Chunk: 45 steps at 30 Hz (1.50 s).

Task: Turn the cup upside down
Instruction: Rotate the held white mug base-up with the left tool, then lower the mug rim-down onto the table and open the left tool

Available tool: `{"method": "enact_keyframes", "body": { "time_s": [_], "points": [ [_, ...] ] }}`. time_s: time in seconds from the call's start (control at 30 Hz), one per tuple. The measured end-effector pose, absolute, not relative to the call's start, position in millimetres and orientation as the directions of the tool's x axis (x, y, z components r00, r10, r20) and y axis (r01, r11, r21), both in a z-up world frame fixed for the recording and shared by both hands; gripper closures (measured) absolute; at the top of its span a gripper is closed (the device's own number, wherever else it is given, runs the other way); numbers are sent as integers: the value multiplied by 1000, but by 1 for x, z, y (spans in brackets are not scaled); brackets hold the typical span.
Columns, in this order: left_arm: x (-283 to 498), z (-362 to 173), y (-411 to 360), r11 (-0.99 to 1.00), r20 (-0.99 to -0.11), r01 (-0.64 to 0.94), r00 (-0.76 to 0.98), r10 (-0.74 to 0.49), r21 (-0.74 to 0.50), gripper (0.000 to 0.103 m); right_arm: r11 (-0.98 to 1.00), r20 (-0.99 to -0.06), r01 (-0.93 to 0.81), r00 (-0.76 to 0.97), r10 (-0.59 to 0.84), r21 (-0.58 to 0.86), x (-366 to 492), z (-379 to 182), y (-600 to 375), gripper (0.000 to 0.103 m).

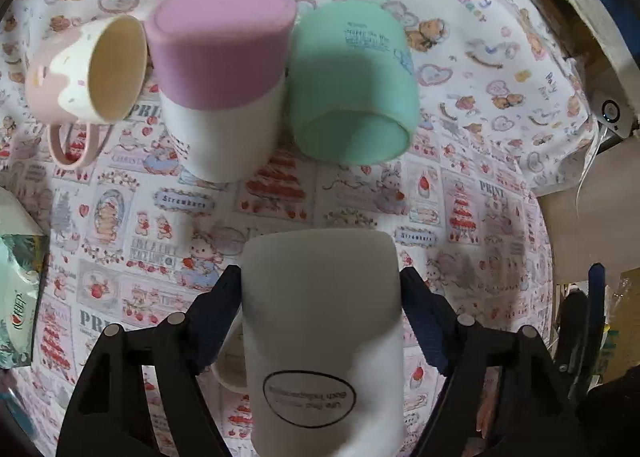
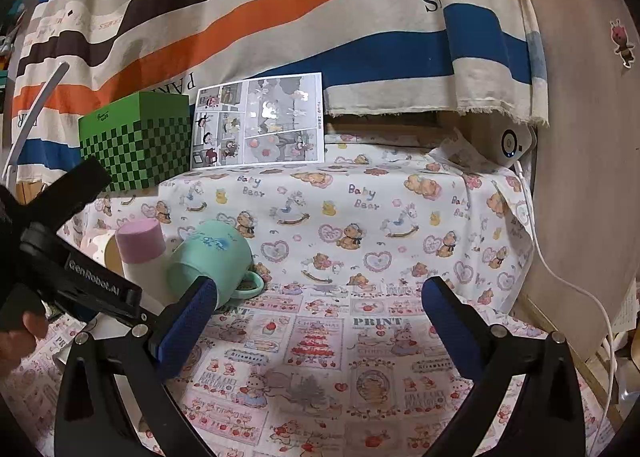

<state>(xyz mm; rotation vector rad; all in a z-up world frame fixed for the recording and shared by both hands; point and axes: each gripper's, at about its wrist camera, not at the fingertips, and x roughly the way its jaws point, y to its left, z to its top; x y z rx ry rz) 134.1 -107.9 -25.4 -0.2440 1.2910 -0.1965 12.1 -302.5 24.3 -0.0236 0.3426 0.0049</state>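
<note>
Between the left gripper [image 1: 320, 289] fingers at 6 o'clock of the left wrist view sits the white cup [image 1: 320, 329], clamped across its body. Long axis runs along the fingers, flat base toward 12, printed oval inverted, so likely already upside down. Risk: smooth wall may slip, or the cup may knock the purple-topped cup [image 1: 218, 73] and mint cup [image 1: 352, 81] at 12.

Right wrist view: right gripper [image 2: 320, 325] wide open, empty; white cup not visible.
</note>
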Motion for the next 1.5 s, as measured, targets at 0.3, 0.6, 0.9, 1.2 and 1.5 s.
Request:
{"method": "enact_keyframes", "body": {
  "time_s": [0.3, 0.6, 0.9, 1.2, 1.5],
  "points": [
    [84, 36, -107, 987, -852, 116, 499, -157, -114, 27, 1000, -330, 4, 944, -8, -13, 11, 24, -303, 0],
    [69, 61, -113, 992, -787, 125, 610, -95, -23, 27, 1000, -331, 20, 943, -15, 10, 11, 24, -309, 0],
    [73, 46, -108, 991, -781, 123, 614, -116, -51, 27, 1000, -331, 7, 944, -10, -9, 11, 25, -306, 0],
    [77, 26, -104, 992, -759, 103, 639, -122, -73, 27, 1000, -332, 5, 943, -8, -11, 11, 25, -305, 0],
    [70, 22, -117, 988, -677, 144, 732, -75, 46, 19, 999, -332, -3, 943, -8, -32, 11, 23, -300, 0]
  ]
}}
